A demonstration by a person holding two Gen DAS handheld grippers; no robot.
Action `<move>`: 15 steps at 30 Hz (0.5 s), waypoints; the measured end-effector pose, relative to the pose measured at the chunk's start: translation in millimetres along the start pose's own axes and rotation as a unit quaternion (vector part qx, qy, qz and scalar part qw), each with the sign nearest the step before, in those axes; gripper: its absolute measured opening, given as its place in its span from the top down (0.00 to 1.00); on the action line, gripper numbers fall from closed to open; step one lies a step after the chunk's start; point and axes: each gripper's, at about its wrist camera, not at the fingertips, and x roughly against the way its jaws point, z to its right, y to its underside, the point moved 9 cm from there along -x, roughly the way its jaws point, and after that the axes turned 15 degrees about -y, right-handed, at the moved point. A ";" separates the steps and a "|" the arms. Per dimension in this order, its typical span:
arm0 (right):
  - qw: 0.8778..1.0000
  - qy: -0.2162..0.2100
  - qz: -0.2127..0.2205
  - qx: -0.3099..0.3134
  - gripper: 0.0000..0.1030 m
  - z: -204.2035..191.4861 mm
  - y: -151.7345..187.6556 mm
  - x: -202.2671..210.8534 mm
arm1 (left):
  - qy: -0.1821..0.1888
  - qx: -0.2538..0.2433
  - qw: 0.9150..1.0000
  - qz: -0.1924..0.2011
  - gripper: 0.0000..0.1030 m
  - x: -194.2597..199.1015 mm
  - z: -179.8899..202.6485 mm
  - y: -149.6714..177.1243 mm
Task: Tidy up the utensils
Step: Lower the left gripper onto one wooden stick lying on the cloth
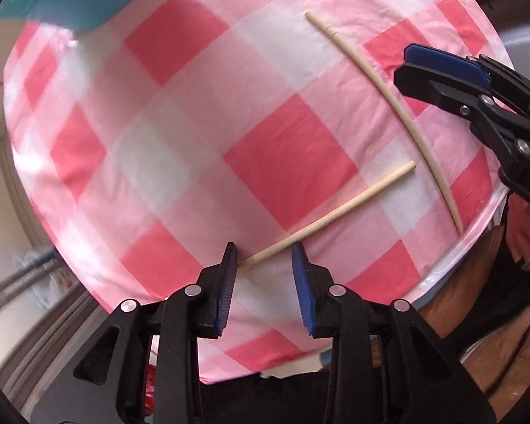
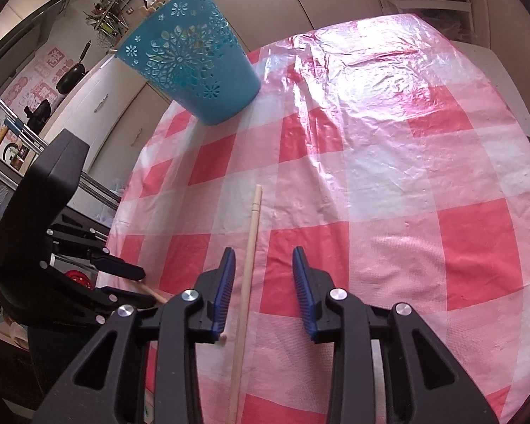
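Stick one [image 1: 327,213]: it lies flat on the cloth, slanting up to the right in the left view. Its thin end sits down by the left gripper.
Stick two [image 1: 388,106]: it lies flat too, long and pale, over to the right in the left view. In the right view it runs straight up from the bottom edge [image 2: 248,268].
The two sticks: they are apart. The thick end of stick one comes near the middle of stick two but does not touch it.
Left gripper [image 1: 264,259]: its blue pads are partly open. The thin end of stick one lies in the gap, close to the left pad. The pads do not squeeze it. In the right view this gripper shows at the left edge [image 2: 137,284].
Right gripper [image 2: 264,265]: its pads are partly open as well. Stick two lies in the gap, nearer the left pad, and is not squeezed. In the left view it hangs just beside stick two [image 1: 411,65].
Cloth [image 2: 388,183]: pink, red and white squares, shiny and a bit wrinkled, covering the table.
Basket [image 2: 190,67]: teal, with flower-shaped holes, standing at the far left of the cloth, well apart from both sticks.
Behind the table: pale cupboards, and a dark pan [image 2: 70,77] hanging on the wall.
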 end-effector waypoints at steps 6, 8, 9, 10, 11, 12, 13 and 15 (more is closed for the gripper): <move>1.000 -0.005 0.010 -0.016 0.68 7.1 -1.7 2.6 | -0.128 -0.183 0.963 0.149 0.43 35.2 49.7 -11.1; 0.998 -0.025 0.022 -0.059 0.68 16.8 -2.4 8.5 | -0.165 -0.225 0.943 0.179 0.38 41.4 57.1 -16.6; 0.997 -0.017 0.033 -0.067 0.68 22.8 -3.8 13.5 | -0.157 -0.227 0.944 0.182 0.39 43.6 56.8 -18.4; 0.997 -0.007 0.040 -0.067 0.68 26.3 -4.8 18.2 | -0.142 -0.219 0.949 0.179 0.41 44.3 54.1 -21.9; 0.997 0.001 0.046 -0.069 0.68 30.1 -5.8 22.4 | -0.121 -0.208 0.954 0.177 0.43 41.9 54.2 -26.6; 0.996 0.002 0.051 -0.074 0.68 32.6 -6.0 25.1 | -0.097 -0.198 0.960 0.174 0.54 32.6 56.5 -30.5; 0.996 0.001 0.052 -0.076 0.68 32.9 -6.0 26.3 | -0.070 -0.182 0.966 0.172 0.70 32.5 51.4 -33.7; 0.996 0.005 0.052 -0.072 0.68 31.2 -5.8 26.6 | -0.041 -0.128 0.977 0.165 0.88 31.1 25.7 -31.5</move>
